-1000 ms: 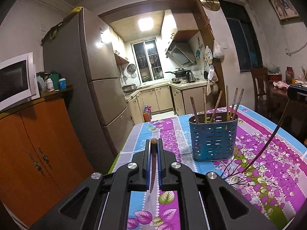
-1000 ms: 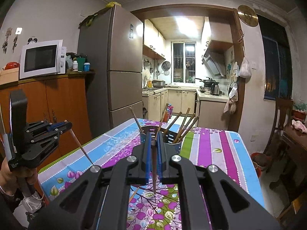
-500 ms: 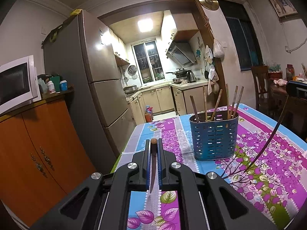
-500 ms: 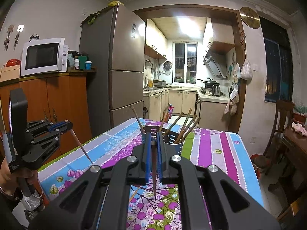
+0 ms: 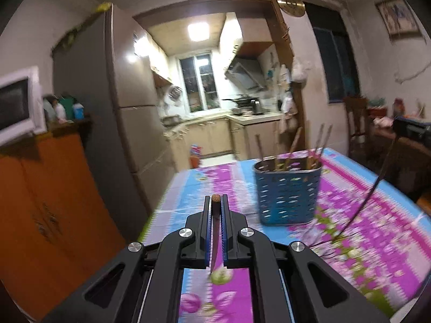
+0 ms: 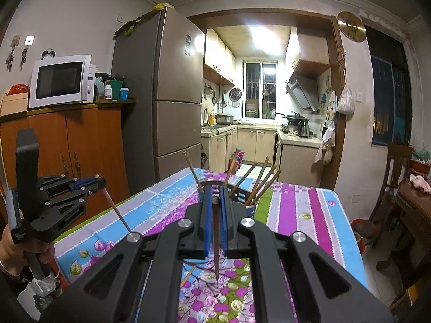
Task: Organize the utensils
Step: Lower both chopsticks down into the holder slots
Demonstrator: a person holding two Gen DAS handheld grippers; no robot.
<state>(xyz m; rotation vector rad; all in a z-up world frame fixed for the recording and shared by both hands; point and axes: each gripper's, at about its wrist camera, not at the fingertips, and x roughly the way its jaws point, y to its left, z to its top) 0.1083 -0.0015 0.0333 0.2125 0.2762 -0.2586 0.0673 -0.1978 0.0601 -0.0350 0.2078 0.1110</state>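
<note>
A blue perforated utensil holder [image 5: 287, 191] stands on the floral tablecloth and holds several wooden chopsticks. In the right wrist view it [image 6: 249, 204] is mostly hidden behind my fingers. My left gripper [image 5: 215, 202] is shut on a brown chopstick [image 5: 214, 231], held above the table's left part, left of the holder. My right gripper [image 6: 215, 192] is shut on another chopstick [image 6: 216, 239], just before the holder. The left gripper [image 6: 89, 184] also shows at the left of the right wrist view, its chopstick [image 6: 117, 211] pointing down. The right gripper's chopstick [image 5: 369, 196] slants at the right of the left wrist view.
The table [image 6: 301, 215] has a striped purple and blue cloth. A loose chopstick [image 6: 187, 276] lies on it near me. An orange cabinet [image 6: 80, 145] with a microwave [image 6: 60, 80] and a fridge [image 6: 161, 102] stand left. A wooden chair [image 6: 396, 172] is at the right.
The left gripper has swung with its chopstick; its view is now blurred and the holder sits lower and further right. The right gripper has barely moved.
</note>
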